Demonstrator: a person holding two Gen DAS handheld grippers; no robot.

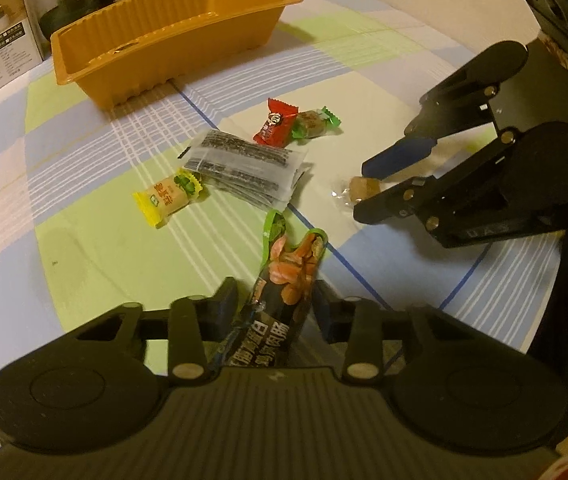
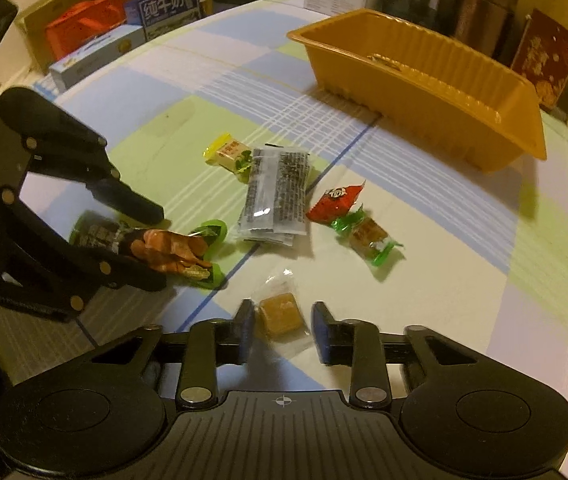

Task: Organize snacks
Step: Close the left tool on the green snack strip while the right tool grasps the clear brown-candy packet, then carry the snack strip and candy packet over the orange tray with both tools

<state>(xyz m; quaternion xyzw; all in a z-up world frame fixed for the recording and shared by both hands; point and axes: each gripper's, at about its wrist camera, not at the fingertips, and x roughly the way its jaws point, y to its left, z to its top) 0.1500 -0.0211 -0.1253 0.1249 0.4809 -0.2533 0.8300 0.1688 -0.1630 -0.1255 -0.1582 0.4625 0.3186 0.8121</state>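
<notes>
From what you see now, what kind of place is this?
Probably a home dining table: a checked tablecloth, a milk carton and jars along its edge, snacks beside an orange tray.

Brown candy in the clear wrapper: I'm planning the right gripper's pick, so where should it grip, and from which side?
Grip the brown candy across its solid block, not the thin clear wrapper edges, which would likely slip. It lies flat on the table, already between the right gripper's open fingers, so come in low from the near side and close on its two side faces.
</notes>
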